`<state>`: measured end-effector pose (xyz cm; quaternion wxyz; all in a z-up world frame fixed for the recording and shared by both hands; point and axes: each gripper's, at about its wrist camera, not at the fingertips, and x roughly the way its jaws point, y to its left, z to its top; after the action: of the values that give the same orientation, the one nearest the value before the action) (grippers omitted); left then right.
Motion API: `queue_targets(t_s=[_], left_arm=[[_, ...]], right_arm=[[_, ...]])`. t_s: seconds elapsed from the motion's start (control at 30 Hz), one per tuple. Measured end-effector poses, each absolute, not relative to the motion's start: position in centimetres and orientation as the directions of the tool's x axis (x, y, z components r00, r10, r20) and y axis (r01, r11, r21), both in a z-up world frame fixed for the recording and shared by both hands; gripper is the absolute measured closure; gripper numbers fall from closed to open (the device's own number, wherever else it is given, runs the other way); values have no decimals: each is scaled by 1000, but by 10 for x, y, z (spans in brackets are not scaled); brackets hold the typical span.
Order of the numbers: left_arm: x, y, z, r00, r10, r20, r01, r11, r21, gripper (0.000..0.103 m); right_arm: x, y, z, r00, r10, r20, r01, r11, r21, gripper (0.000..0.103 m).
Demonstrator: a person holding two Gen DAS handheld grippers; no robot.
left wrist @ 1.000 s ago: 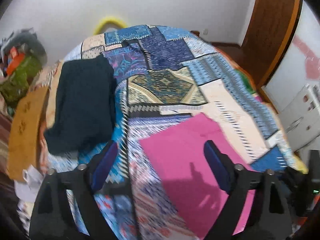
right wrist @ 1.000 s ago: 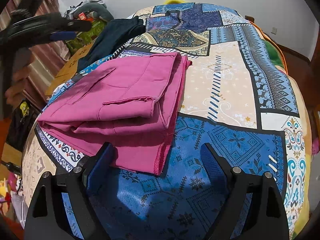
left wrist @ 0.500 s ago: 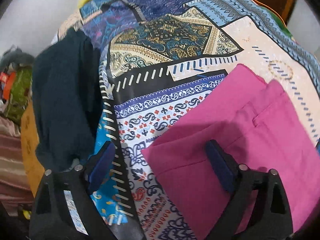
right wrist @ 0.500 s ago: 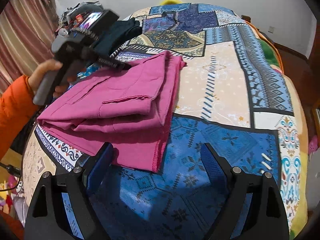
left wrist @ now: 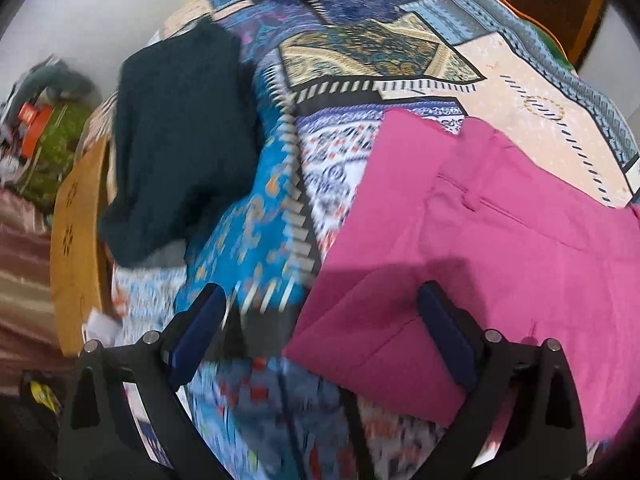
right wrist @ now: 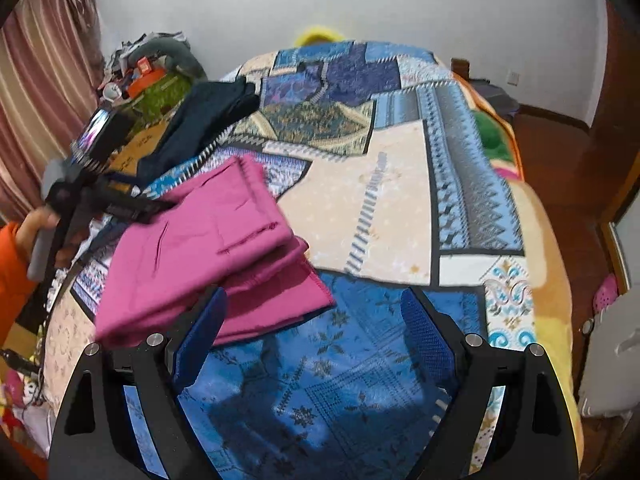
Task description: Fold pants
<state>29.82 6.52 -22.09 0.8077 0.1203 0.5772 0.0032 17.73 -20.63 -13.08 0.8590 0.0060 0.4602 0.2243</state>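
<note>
My left gripper (left wrist: 320, 320) wide open over corner of folded pink pants (left wrist: 480, 240), nothing pinched. Right gripper (right wrist: 316, 340) open too, empty, above patchwork bedspread (right wrist: 380, 208), pants just left of it.

You wore an orange sleeve (right wrist: 12, 264); your black two-finger grippers (left wrist: 320, 324) (right wrist: 316, 328) had blue pads (right wrist: 200, 336) and silver screws (right wrist: 155, 338).

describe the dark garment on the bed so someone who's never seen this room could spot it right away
Start at the bed with the patchwork bedspread. Along its curtain-side edge, beyond the folded pink pants, lies the dark garment. It is plain blackish teal, the only dark, unpatterned thing on the bedspread.
</note>
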Motion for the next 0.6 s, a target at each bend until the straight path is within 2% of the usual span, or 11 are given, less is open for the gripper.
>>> queue_targets(t_s=[0.43,0.5,0.6], left_arm=[[226,80,-192,376,-35,-926,43,999,-20,5],[219,78,-189,394,-52,-918,45,998,-38,5],[207,77,-184,440,-56,-896,38,998,-44,5]], right_arm=[[178,-169,-139,442,402,-802,-441,876,196,17],[178,-163,-148,430,399,-810,-451,872,190,20],[183,-163,-156,389,430,-815,-435,865,250,32]])
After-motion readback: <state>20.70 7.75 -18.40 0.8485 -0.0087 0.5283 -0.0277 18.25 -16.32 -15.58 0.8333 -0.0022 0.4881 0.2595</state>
